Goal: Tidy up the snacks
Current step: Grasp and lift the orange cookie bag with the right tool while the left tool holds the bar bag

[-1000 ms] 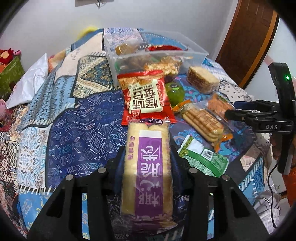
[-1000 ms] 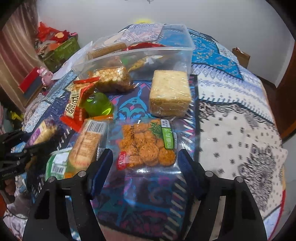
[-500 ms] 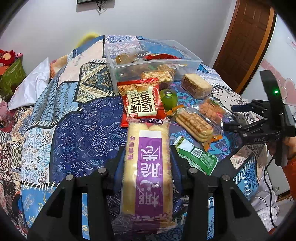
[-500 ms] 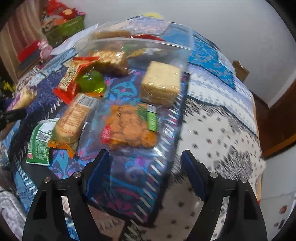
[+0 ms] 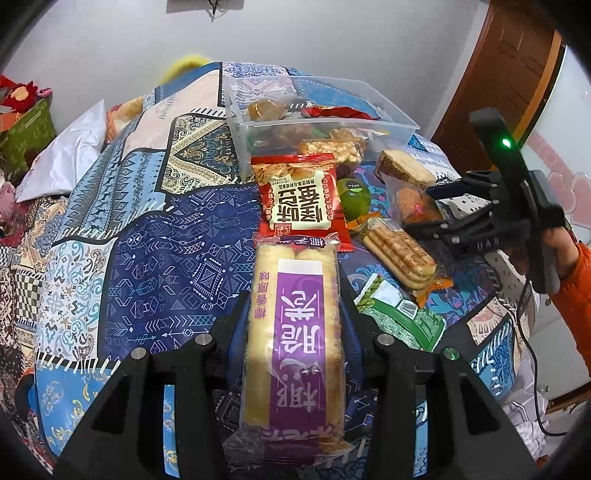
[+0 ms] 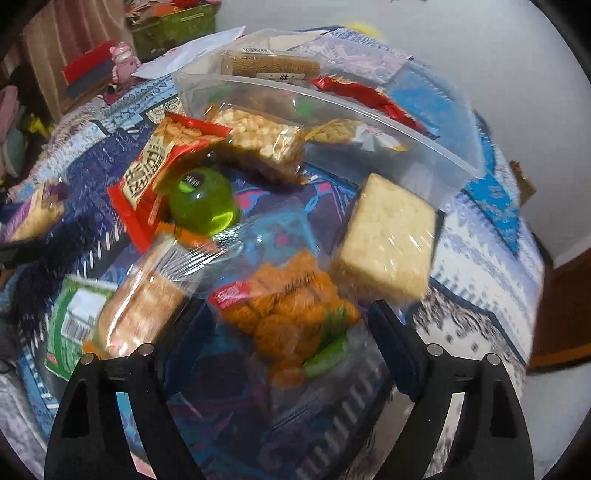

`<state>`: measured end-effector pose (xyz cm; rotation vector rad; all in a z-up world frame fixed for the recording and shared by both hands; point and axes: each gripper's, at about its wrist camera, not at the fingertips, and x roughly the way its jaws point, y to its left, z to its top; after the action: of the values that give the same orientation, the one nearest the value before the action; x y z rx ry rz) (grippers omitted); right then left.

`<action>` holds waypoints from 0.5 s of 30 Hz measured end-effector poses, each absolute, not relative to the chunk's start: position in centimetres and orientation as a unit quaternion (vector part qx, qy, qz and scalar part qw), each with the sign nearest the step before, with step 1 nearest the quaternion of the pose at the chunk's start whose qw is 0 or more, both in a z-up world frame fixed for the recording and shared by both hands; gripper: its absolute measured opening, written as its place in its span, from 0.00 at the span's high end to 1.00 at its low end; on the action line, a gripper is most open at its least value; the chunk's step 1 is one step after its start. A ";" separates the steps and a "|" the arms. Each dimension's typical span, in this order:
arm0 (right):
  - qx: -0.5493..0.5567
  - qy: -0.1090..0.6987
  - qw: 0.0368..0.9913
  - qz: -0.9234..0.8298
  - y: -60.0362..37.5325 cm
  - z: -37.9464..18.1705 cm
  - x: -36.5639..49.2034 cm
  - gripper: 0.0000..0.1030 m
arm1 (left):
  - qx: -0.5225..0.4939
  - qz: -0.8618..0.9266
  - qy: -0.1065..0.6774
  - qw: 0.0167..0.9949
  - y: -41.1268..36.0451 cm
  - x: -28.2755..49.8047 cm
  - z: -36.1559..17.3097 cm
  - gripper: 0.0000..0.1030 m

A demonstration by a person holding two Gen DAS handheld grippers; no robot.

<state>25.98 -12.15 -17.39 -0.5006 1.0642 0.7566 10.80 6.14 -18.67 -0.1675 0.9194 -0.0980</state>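
Gripping a long purple-labelled wafer pack (image 5: 295,332) lengthwise, left gripper (image 5: 295,306) clamps its sides; right gripper (image 6: 291,317), fingers wide, straddles clear bag w/ orange crackers (image 6: 291,317), blurred.

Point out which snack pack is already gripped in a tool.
The long wafer pack with the purple label, pinched in the left tool. The right tool is open around the clear bag of orange crackers; the other packs lie loose.

Blue patchwork quilt (image 5: 155,236), white pillow (image 5: 62,155), brown wooden door (image 5: 513,55), green gift box (image 6: 170,26), pink figurine (image 6: 123,61)
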 end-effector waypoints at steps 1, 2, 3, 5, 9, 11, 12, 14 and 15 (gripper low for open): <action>-0.219 0.498 0.762 0.353 -12.2 -17.5 26.5 0.18 | -0.081 -0.047 0.443 0.891 6.2 10.8 -18.7 0.57; -0.211 0.503 0.759 0.356 -12.2 -17.6 26.7 0.18 | -0.082 -0.046 0.444 0.891 6.2 10.9 -18.8 0.57; -0.197 0.510 0.756 0.360 -12.4 -17.8 27.0 0.18 | -0.083 -0.046 0.445 0.890 6.3 11.0 -18.9 0.57; -0.185 0.503 0.763 0.363 -12.8 -17.8 26.7 0.21 | -0.084 -0.046 0.446 0.890 6.3 11.2 -19.0 0.57; -0.178 0.486 0.779 0.353 -13.7 -17.5 25.5 0.33 | -0.082 -0.043 0.443 0.892 6.3 11.4 -18.7 0.57; -0.166 0.482 0.786 0.349 -14.3 -16.9 24.7 0.41 | -0.080 -0.041 0.439 0.894 6.3 11.6 -18.4 0.57; -0.158 0.481 0.789 0.348 -14.7 -16.7 24.7 0.43 | -0.078 -0.040 0.435 0.896 6.2 11.6 -18.1 0.57; -0.151 0.477 0.794 0.346 -15.2 -16.2 24.4 0.46 | -0.075 -0.038 0.429 0.899 6.1 11.7 -17.6 0.57; -0.149 0.472 0.799 0.343 -15.5 -15.8 24.6 0.46 | -0.075 -0.038 0.427 0.900 6.0 11.7 -17.4 0.57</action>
<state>24.57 -15.53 -15.82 -0.3199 1.0123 0.7361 11.71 6.04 -17.36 -0.1545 0.8831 -0.0794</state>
